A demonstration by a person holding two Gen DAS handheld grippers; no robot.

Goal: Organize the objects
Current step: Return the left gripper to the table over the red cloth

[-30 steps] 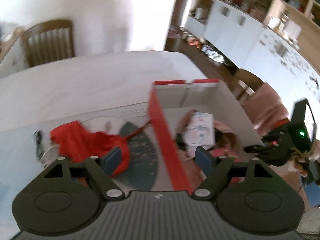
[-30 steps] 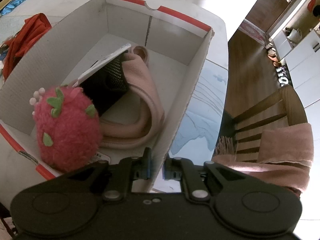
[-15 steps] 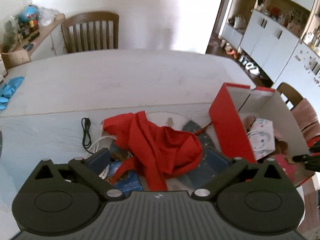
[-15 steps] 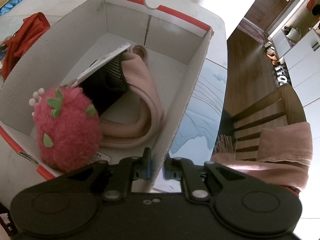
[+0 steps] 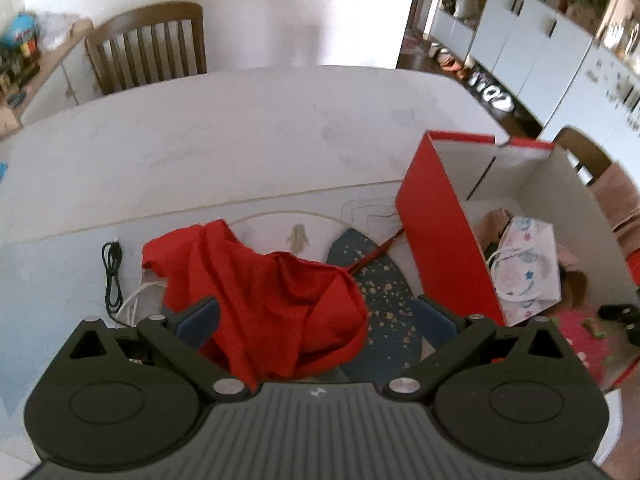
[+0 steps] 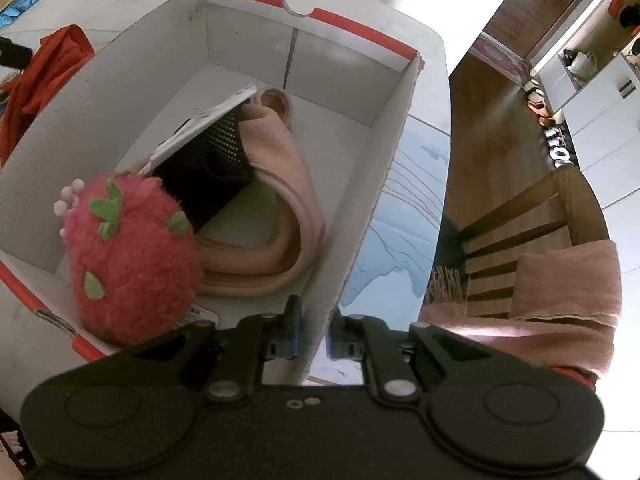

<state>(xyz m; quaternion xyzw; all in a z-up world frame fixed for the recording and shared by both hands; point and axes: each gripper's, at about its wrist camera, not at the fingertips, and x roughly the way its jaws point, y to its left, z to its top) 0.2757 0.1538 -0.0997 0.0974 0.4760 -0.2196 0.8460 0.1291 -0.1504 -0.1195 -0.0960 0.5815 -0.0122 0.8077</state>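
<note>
Landmark: the red-and-white cardboard box (image 5: 444,240) sitting on the white table (image 5: 240,140).

Left gripper (image 5: 318,318) is hanging with jaws spread wide, having just been opening; the crumpled red cloth (image 5: 272,292) is lying between the blue pads (image 5: 200,318), not pinched, just left of the box's red outer wall. A coiled black cable (image 5: 112,272) is lying further left of the box, past the cloth. A dark blue speckled mat (image 5: 384,300) is showing under the cloth, running up to the box.

Right gripper (image 6: 314,332) is clamping narrow on the box's near right wall (image 6: 360,208), one pad inside, one outside.

Inside the box: fuzzy pink strawberry plush toy (image 6: 128,256) sitting in the near corner, folded pale pink fleece cloth (image 6: 276,208) lying along the gripped wall, black mesh pouch (image 6: 216,164) leaning between them, white patterned paper bag (image 5: 528,268) propped against the pouch.

Wooden chair draped with a pink towel (image 6: 560,292) is standing just outside the box's gripped wall.
</note>
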